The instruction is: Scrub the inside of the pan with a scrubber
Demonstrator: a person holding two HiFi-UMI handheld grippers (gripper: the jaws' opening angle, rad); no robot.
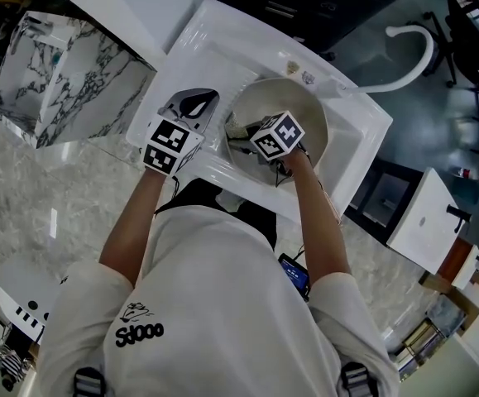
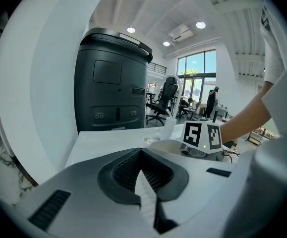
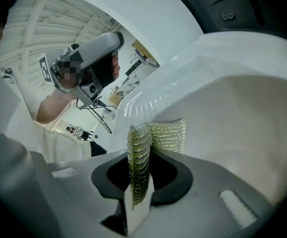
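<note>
Marble-patterned counter [image 1: 32, 213] was noted around a white sink [image 1: 370, 118], with a cream pan [image 1: 309, 110] lying in the basin. The right gripper [image 3: 139, 182] was found inside the pan, its jaws clamped on a folded, glittering yellow-green scrubber [image 3: 155, 135]. The scrubber's free edge was seen close to the pan's pale inner wall – whether contact was made could not be determined. The left gripper [image 2: 142, 171] was recorded at the sink's left rim, just beside the pan; its jaws were closed together with nothing between them. A dark grey upright unit [image 2: 113, 78] was observed beyond the sink
</note>
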